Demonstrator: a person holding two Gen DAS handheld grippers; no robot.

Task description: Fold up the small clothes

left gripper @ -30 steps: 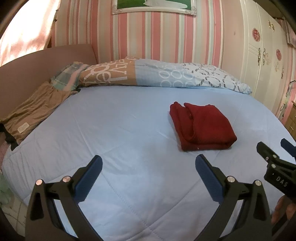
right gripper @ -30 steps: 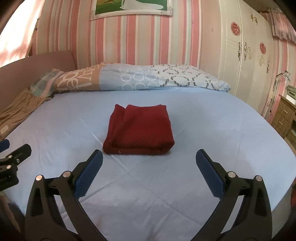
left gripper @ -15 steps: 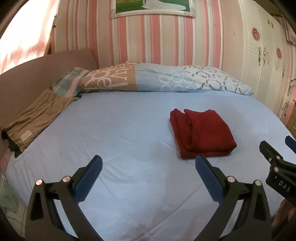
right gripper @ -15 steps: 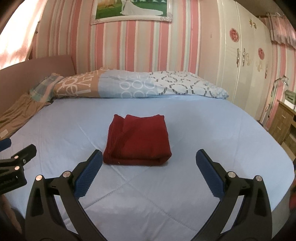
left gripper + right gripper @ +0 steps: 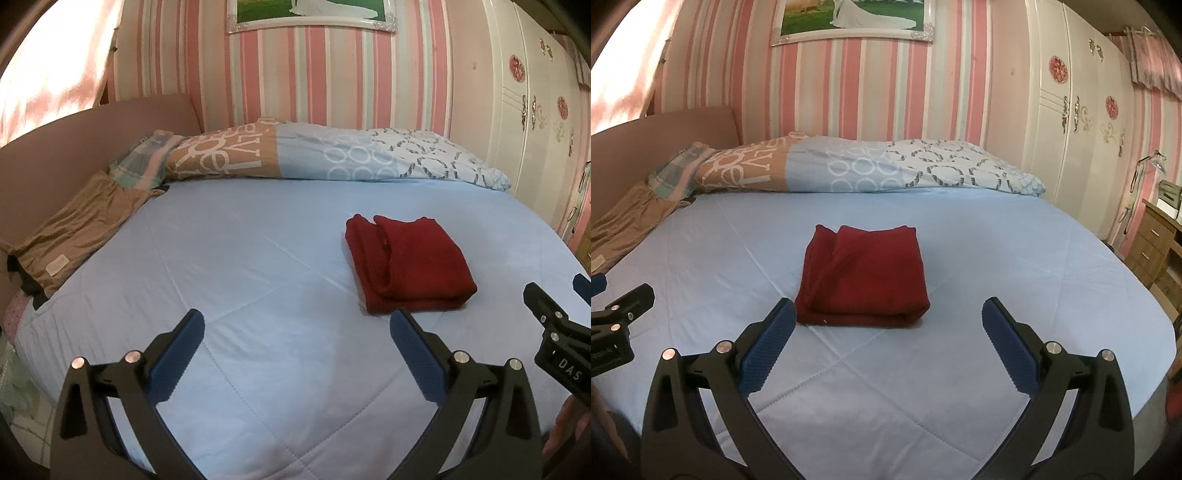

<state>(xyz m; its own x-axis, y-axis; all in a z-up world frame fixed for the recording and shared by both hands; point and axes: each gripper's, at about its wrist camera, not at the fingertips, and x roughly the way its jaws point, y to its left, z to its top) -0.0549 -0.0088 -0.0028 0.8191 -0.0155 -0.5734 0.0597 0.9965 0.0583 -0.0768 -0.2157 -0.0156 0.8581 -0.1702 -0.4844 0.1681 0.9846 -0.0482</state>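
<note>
Right wrist: one folded red garment (image 5: 864,277); two grippers (image 5: 888,325), jaws apart, empty.

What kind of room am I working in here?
A bedroom, almost certainly: the folded red garment lies on a wide bed with pillows at the far side, and a white wardrobe stands to the right.

Both wrist views look low across the bed (image 5: 258,258) toward the striped wall (image 5: 868,92). The left view sits further left, with the red folded garment (image 5: 410,266) right of centre; the right view has it centred (image 5: 864,277). Both share the pillows (image 5: 849,166).
</note>
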